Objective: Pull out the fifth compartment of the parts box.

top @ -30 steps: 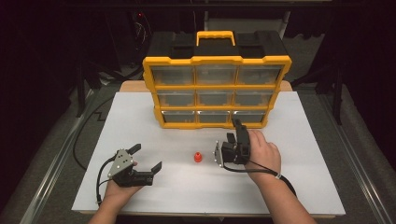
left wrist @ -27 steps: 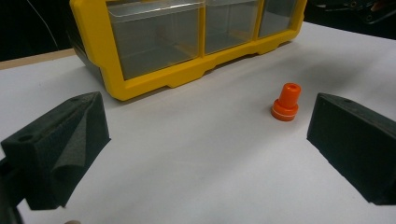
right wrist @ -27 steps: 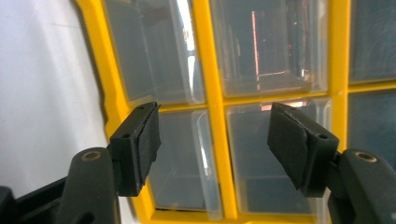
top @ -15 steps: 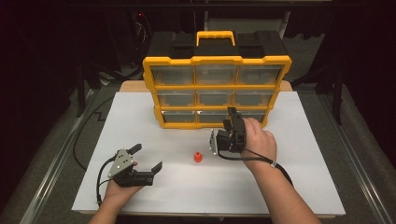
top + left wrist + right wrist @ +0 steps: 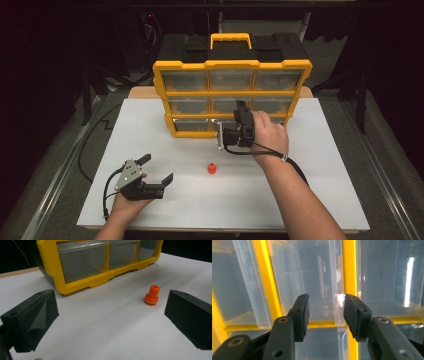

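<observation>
From the high view, the right tool point(image 5: 242, 116) is raised against the front of the yellow drawer cabinet point(image 5: 232, 97), which stands at the worktop's point(image 5: 320, 165) far edge. The left tool point(image 5: 155, 172) rests near the near left corner, spread wide and empty. A small orange cap point(image 5: 212, 168) stands mid-worktop, between the two.

The left gripper view has the orange cap point(image 5: 152, 295) upright, just ahead of the tool's right-hand jaw, untouched.

In the right gripper view, the tool point(image 5: 326, 312) gapes partly, holding nothing, close before a clear drawer point(image 5: 312, 280).
</observation>
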{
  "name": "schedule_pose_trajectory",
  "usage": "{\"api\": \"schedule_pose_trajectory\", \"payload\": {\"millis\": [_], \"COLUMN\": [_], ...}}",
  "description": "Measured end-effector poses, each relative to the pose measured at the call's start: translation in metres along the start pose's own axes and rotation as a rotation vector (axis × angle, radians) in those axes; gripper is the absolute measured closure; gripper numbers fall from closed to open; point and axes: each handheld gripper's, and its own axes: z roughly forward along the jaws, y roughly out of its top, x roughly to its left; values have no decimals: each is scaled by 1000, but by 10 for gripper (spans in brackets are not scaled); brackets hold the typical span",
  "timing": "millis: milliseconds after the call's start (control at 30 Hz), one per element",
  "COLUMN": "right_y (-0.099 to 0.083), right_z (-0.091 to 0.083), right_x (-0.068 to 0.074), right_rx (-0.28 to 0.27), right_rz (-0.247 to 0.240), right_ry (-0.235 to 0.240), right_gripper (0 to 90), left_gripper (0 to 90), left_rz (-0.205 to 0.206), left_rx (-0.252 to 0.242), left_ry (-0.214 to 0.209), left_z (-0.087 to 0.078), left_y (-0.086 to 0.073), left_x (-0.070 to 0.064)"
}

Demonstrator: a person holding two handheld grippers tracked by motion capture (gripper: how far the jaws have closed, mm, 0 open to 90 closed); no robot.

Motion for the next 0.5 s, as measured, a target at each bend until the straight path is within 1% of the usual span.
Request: {"api": "schedule_pose_trajectory", "payload": {"millis": [67,100,133,167,267,300,333,367,467,500], "right_y": [3,4,6,8,11,11,11,11,14,14], "right_z": [4,5,6,7,10,11,12,13,13,14], "right_x": [-1,-3,-2,-3,-3,-4,-3,-3,-5,-6], "right_rx": [-3,-3,15,15,15,8,18,22,22,18], "right_rz": [-10,-27,-13,-14,-42,-59,-38,-28,-34,-45], "right_ry": [-8,-18,-17,-22,-19,-24,-20,-20,-21,-22], "right_gripper": [603,617,624,637,653,654,658,662,691,696], "left_gripper": [2,2,2,2,2,2,2,2,2,2], "left_rz": [0,-1,-1,-2,-3,-3,-2,-2,-3,-4], "left_rx": [0,0,1,0,2,1,1,2,7,8], "left_ry": [0,-1,-2,-2,-2,-2,-4,-5,-7,-8], "left_z": [0,0,0,0,0,0,0,0,0,0], "left_y": [0,0,0,0,0,0,0,0,0,0], "left_x": [0,0,0,0,0,0,0,0,0,0]}}
